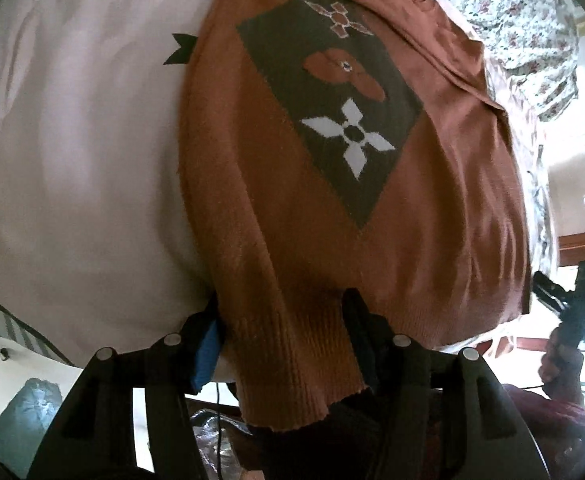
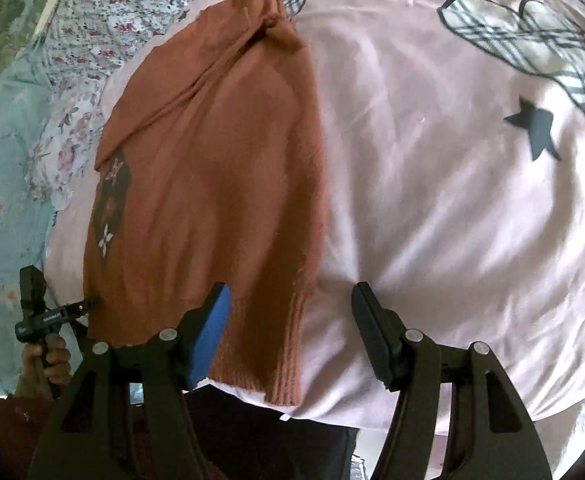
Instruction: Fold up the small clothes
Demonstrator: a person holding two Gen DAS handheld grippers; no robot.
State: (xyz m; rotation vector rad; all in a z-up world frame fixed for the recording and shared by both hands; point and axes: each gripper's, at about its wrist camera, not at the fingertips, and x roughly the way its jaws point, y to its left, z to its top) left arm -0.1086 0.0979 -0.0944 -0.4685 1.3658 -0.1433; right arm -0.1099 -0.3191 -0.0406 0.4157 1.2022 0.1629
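Note:
A rust-brown knit sweater with a dark patch of flower motifs lies on a pale pink bedsheet. My left gripper is open, its jaws wide apart on either side of the ribbed hem, which hangs over the bed's near edge. In the right wrist view the sweater lies folded lengthwise. My right gripper is open over the sweater's near right hem corner and holds nothing. The left gripper shows at the sweater's left hem.
The sheet carries plaid heart prints and a dark star. A floral quilt lies beyond the sweater, also in the left view. The right gripper shows at the sweater's right.

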